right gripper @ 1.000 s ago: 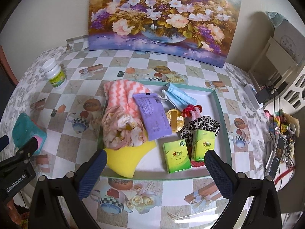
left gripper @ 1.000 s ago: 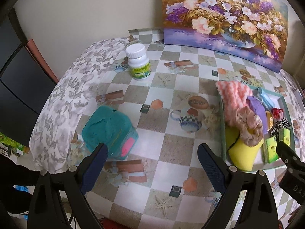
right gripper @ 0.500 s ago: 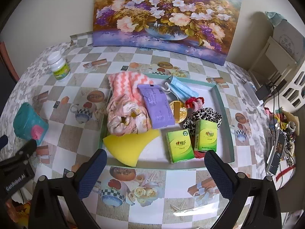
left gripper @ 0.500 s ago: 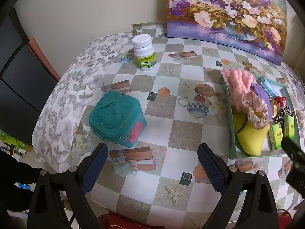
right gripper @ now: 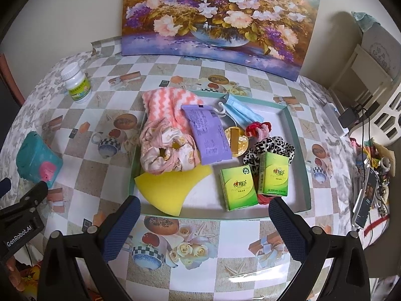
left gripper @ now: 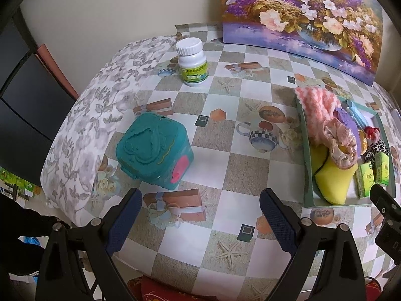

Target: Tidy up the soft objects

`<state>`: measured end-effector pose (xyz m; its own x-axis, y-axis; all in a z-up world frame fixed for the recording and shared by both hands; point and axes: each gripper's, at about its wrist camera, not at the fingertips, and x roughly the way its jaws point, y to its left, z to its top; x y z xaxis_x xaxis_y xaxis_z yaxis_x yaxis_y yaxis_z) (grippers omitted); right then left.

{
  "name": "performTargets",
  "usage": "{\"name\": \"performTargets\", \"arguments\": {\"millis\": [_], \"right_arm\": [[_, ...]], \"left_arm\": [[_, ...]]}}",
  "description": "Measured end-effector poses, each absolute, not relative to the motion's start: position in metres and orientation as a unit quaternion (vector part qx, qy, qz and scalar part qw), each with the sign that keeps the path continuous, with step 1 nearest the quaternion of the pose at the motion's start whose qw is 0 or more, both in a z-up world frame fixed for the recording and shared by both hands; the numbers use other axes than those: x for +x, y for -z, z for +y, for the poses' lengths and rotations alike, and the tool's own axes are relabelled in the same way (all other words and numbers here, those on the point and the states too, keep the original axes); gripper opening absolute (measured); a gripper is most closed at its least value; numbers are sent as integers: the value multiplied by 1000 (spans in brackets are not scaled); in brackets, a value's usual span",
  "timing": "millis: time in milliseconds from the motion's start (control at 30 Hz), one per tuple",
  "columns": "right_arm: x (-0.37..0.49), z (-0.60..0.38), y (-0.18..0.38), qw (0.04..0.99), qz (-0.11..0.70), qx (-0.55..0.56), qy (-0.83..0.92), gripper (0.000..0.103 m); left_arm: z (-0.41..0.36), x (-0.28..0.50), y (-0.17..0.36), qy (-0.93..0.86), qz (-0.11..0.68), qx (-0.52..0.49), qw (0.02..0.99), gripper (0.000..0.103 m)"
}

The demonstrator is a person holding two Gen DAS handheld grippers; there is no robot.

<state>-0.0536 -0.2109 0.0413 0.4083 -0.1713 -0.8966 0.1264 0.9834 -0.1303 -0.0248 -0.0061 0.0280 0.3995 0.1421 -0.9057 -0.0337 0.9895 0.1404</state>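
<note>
Soft things lie heaped in a tray (right gripper: 298, 155) straight ahead of the right hand-held gripper (right gripper: 204, 223), on the worktop (right gripper: 225, 250). A pink zigzag cloth (right gripper: 168, 100) hangs over the tray's far-left rim, with a peach scrunchie (right gripper: 165, 150) on its near end and a yellow sponge (right gripper: 170, 188) nearest the left finger. A purple packet (right gripper: 208, 133) rests on the cloth and scrunchie. Beyond it lie a blue mask (right gripper: 240, 113), a gold disc (right gripper: 238, 139), a red scrunchie (right gripper: 258, 129) and a leopard scrunchie (right gripper: 270, 145). Two green tissue packs (right gripper: 238, 188) sit toward the right finger, one touching the leopard scrunchie. Nothing stands between this gripper and the tray; its fingers are wide apart, holding nothing, above the near worktop edge.

The left hand-held gripper (left gripper: 200, 222) is likewise spread wide and empty over the worktop's near edge. Just ahead of its left finger sits a teal box (left gripper: 153, 150) with a pink patch. Farther off stands a white bottle (left gripper: 191, 61) with a green label. The tray lies off to its right, well apart from the box. A flower painting (right gripper: 220, 15) leans on the wall behind.
</note>
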Motion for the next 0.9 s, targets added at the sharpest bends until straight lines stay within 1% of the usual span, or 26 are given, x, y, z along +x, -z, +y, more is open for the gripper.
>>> {"name": "performTargets", "arguments": {"millis": [900], "right_arm": [[-53, -212, -40, 838, 537, -22, 92, 103]], "left_arm": [[-5, -24, -26, -48, 550, 47, 832, 95]]}}
